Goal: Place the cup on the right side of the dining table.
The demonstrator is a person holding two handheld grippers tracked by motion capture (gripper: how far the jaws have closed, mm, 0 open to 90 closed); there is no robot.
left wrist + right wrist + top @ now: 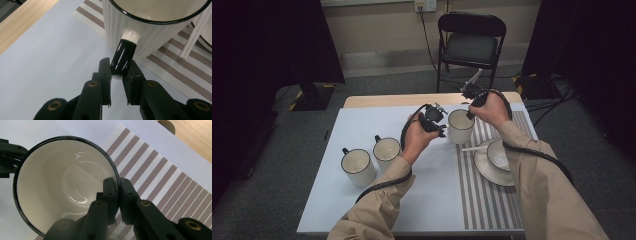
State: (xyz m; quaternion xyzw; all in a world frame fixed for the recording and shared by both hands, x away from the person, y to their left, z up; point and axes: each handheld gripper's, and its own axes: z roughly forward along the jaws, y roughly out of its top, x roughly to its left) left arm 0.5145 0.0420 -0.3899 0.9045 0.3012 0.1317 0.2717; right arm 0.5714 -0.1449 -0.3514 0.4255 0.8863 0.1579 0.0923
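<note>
gripped mug (62,185) — empty, two mugs (372,159) aside

My left gripper view cuts off the ribbed white mug's (150,30) rim; its black handle (122,56) hides behind my jaws.

My black grippers pinched a ribbed white mug (460,126) with black rim and black handle (123,58); beside it lay a brown-and-white striped mat (488,196).
</note>
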